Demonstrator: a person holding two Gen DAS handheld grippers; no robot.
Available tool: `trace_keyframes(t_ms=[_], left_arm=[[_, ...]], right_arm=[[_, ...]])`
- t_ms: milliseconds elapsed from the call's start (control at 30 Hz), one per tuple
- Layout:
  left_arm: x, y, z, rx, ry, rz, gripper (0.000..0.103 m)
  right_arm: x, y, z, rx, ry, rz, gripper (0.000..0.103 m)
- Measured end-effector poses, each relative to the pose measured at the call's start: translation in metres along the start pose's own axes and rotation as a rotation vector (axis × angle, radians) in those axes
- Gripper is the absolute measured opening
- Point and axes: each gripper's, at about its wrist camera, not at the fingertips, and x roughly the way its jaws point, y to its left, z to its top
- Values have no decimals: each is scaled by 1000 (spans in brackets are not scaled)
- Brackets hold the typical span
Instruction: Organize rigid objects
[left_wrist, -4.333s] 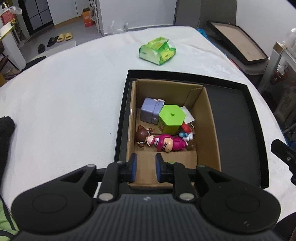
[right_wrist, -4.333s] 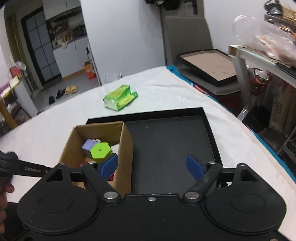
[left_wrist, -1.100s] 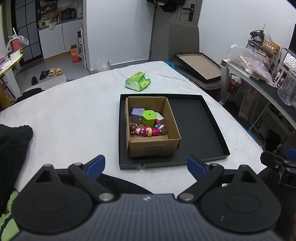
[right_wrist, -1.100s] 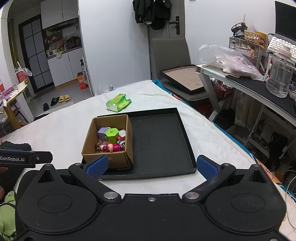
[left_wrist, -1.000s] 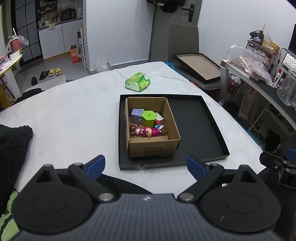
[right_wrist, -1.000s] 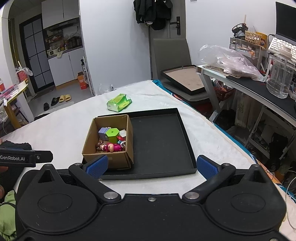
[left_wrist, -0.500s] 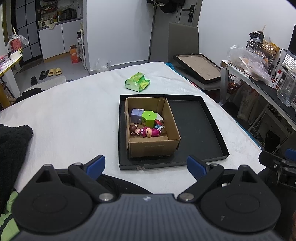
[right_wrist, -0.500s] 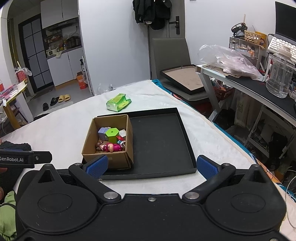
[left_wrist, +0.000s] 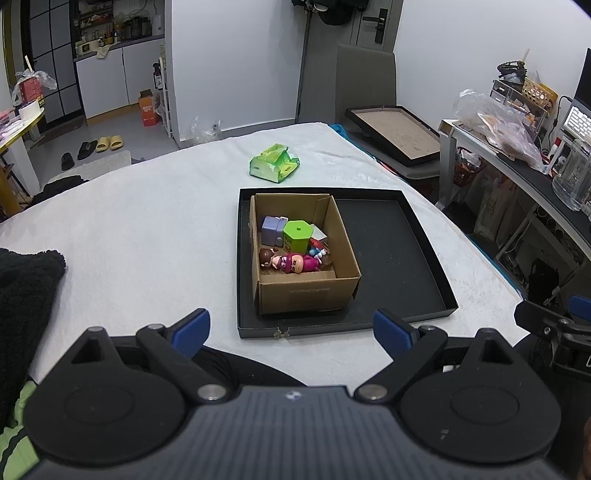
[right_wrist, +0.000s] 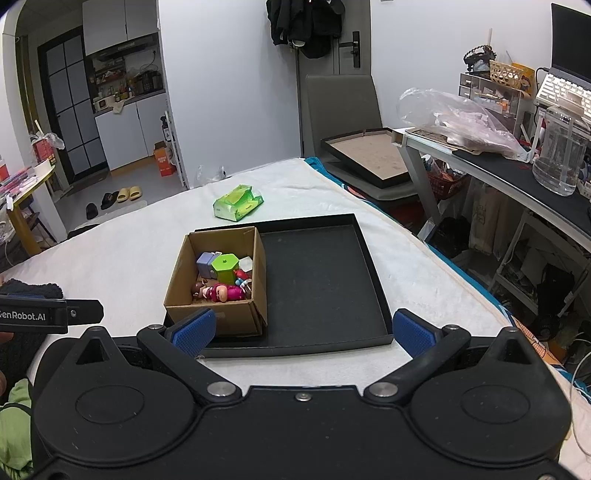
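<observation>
The left gripper (left_wrist: 291, 328) and the right gripper (right_wrist: 301, 330) are both hanging wide apart, holding nothing. Just ahead of them, a cardboard box (left_wrist: 306, 291) is sitting in a black tray (left_wrist: 402, 258), and toys (left_wrist: 291, 262) are lying inside the box.

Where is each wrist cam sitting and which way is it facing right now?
Left wrist: behind the open left gripper, held back from the table edge, looking forward and down at the cardboard box in the black tray; the right gripper's tip shows at right.
Right wrist: behind the open right gripper, further right, same heading; the left gripper's finger shows at left.
Shared: box, tray, green packet, white table.
</observation>
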Motion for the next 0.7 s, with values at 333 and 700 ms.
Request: trace_keyframes(t_ms=[333,700], left_arm=[[0,-3,0,9,1,-2,94],[-1,-5,0,14,1,-3,94]], right_arm=[[1,-1,1,1,2,2,103],[2,-4,0,4,0,2,103]])
